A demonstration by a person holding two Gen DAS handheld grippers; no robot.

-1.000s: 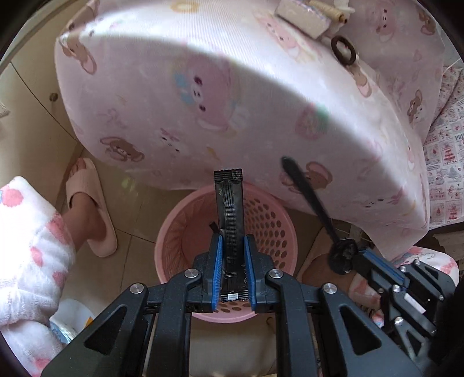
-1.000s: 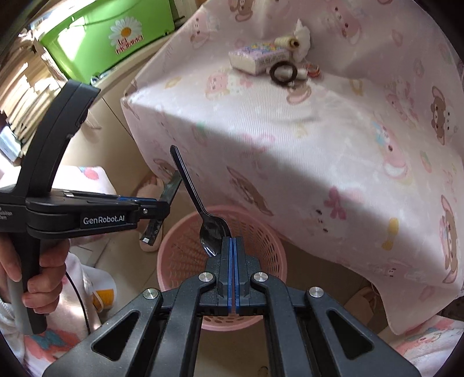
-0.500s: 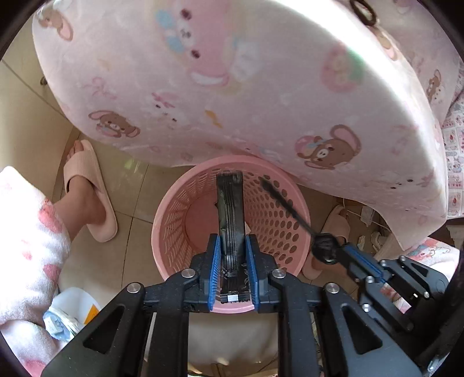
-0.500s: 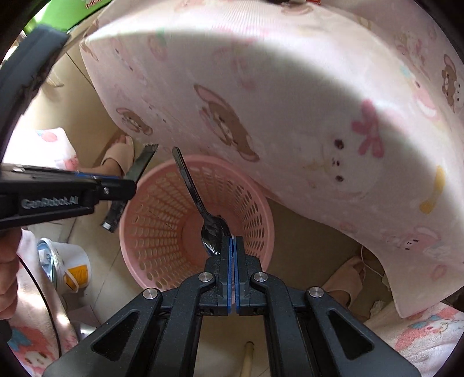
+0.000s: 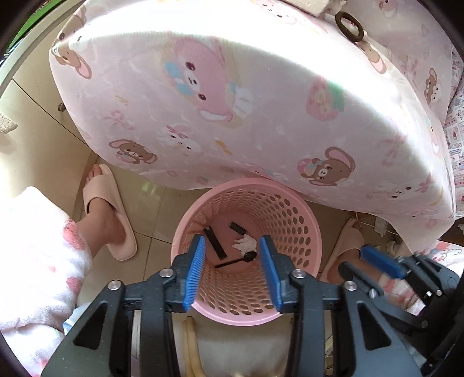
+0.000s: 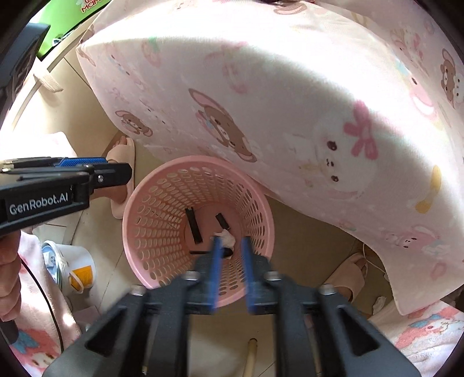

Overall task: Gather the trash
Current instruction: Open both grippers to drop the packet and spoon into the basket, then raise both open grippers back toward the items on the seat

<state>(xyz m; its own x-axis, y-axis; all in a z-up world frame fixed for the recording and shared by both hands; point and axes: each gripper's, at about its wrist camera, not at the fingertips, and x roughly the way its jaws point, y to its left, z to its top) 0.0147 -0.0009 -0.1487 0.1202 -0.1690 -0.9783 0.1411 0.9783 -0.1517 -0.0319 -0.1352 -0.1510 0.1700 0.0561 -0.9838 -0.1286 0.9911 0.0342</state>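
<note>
- Progress, read across the bottom of the pink perforated basket [image 5: 290, 313]: a long black sachet [image 5: 214, 242] lies on the left, a shorter black wrapper piece [image 5: 238, 228] just beyond the middle, a crumpled white tissue [image 5: 245, 243] to its right, and a black plastic spoon [image 5: 236, 260] lies nearest the camera, with its bowl beside the tissue.
- Four pieces of trash are therefore in the basket, which stands on the tiled floor at the edge of the cartoon-print cloth hanging off the counter [image 5: 261, 101].
- What is left, as I judge it: up on the counter at the far right a dark ring [image 5: 349, 27] and a pale packet edge beside it are visible. Whether these count as trash I cannot tell.
- Left claw [image 5: 233, 271]: it points steeply down over the basket's near rim, blue pads apart and opening, with nothing between them. The sachet and spoon seen through the gap lie far below on the basket floor.
- Right claw [image 6: 230, 271]: it points straight down over the same basket, motion-blurred, jaws opening and empty. From the left wrist view it sits just to the right of the basket.
- The person's hand [image 6: 8, 261] at the left edge grips the left claw's handle, and slippered feet stand on either side of the basket.
</note>
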